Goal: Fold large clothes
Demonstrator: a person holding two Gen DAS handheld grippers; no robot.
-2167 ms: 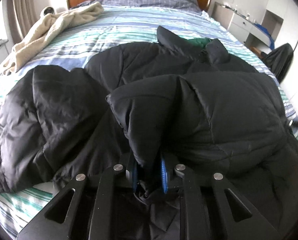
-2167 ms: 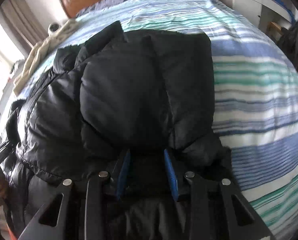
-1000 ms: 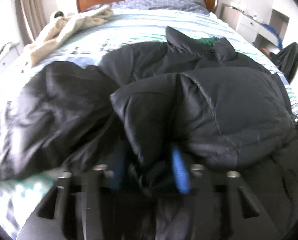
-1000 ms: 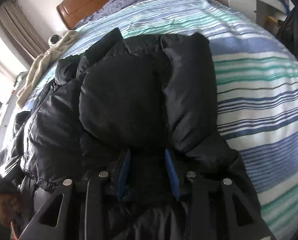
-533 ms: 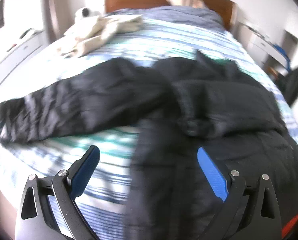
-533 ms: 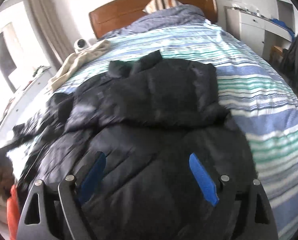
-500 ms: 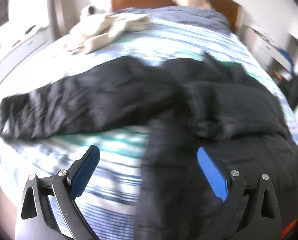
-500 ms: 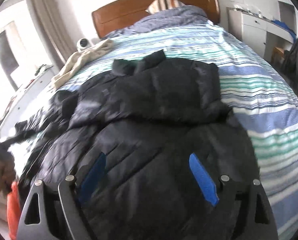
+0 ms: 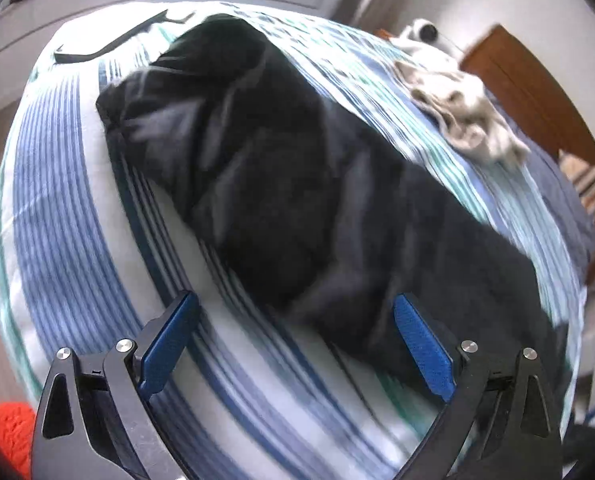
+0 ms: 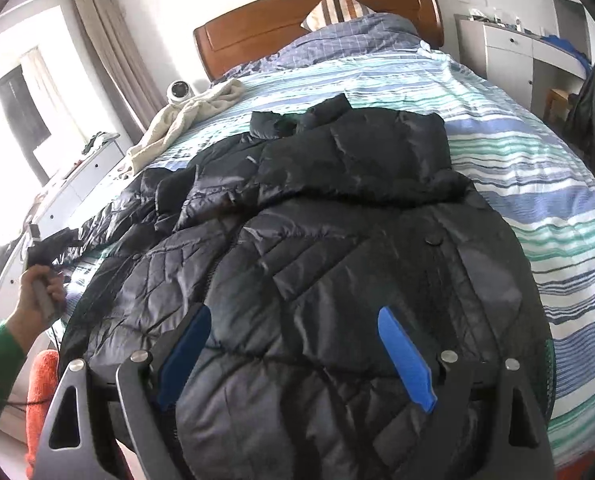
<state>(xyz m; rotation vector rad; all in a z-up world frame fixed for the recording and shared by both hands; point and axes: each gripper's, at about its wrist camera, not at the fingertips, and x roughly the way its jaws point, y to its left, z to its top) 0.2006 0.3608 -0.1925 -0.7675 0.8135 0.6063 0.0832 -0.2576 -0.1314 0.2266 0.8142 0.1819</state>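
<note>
A large black puffer jacket (image 10: 337, 248) lies front up on the striped bed, its collar toward the headboard. Its right sleeve is folded across the chest. Its left sleeve (image 9: 257, 168) stretches out toward the bed's left edge, seen in the left wrist view. My left gripper (image 9: 293, 332) is open and empty, held above the sleeve near the bed's edge. My right gripper (image 10: 293, 344) is open and empty above the jacket's lower body. The left hand holding its gripper shows at the left of the right wrist view (image 10: 41, 284).
A cream towel (image 10: 185, 120) lies at the bed's far left, by a small white camera (image 10: 179, 90). The wooden headboard (image 10: 297, 20) and pillows are at the back. White drawers (image 10: 509, 60) stand to the right, a white cabinet (image 10: 73, 184) to the left. A black strap (image 9: 113, 46) lies near the left edge.
Both grippers have let go of the jacket and opened. The right one pulled back from the folded sleeve. The left one swung left toward the stretched-out left sleeve.
</note>
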